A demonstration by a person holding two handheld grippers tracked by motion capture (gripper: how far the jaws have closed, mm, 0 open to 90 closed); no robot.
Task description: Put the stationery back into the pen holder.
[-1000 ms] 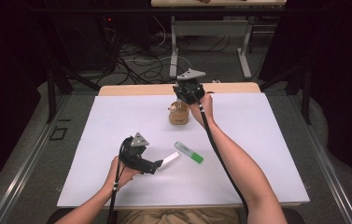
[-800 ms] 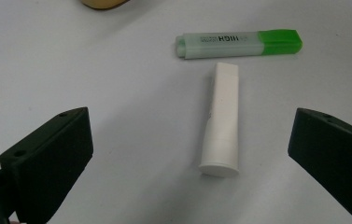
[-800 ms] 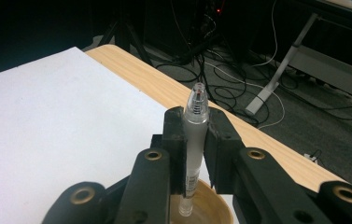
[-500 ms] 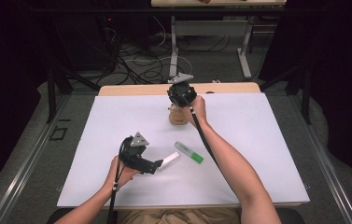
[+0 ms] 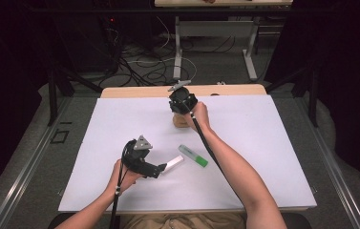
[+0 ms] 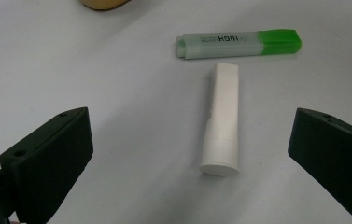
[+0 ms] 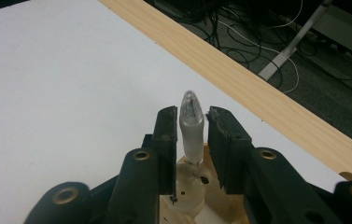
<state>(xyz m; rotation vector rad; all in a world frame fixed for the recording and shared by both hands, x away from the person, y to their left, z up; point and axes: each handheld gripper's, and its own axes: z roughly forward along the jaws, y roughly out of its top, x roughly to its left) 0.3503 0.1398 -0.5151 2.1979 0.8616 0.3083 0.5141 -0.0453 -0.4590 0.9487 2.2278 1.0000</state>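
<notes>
A clear-capped pen (image 7: 191,126) stands upright in a wooden holder (image 7: 220,205) near the table's far edge. My right gripper (image 7: 192,114) straddles it from above. Its jaws have just been opening, and narrow gaps show on both sides of the pen. From above, the right gripper (image 5: 181,102) hangs over the holder (image 5: 180,121). My left gripper (image 6: 191,121) is open and low over the mat. A white tube (image 6: 222,121) lies flat between its jaws, touching neither. Beyond it lies a green highlighter (image 6: 239,44). In the high view the left gripper (image 5: 161,169) points at the tube (image 5: 172,165) and highlighter (image 5: 193,156).
A white mat (image 5: 263,143) covers the table, leaving a wooden strip (image 5: 134,90) bare along the far edge. Beyond that edge are cables and a table leg (image 5: 177,47) on the floor. Both of the person's forearms come in from the near side.
The right hand has shifted a little to the left and down over the wooden holder. The left hand, the tube and the highlighter have stayed in place.
</notes>
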